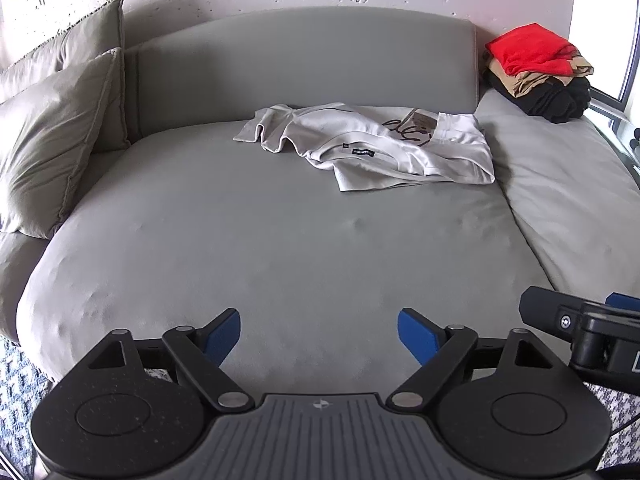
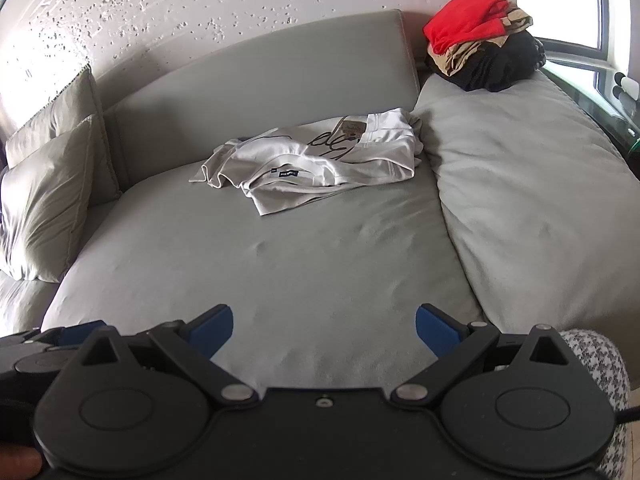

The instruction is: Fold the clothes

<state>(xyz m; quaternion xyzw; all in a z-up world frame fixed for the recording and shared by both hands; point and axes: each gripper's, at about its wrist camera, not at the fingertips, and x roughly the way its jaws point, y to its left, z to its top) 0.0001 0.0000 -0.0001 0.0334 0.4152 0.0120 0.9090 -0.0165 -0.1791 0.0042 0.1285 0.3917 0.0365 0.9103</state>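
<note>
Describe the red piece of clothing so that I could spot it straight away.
Start at the big grey sofa against the white textured wall, and look to its far right corner by the window. A stack of clothes sits there on the cushion. The red garment lies on top, above a tan layer and black ones, the only bright colour in view.

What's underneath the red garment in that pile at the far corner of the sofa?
Under the red garment lies a tan one, then black clothing resting on the sofa cushion. How many black pieces there are cannot be told.
</note>
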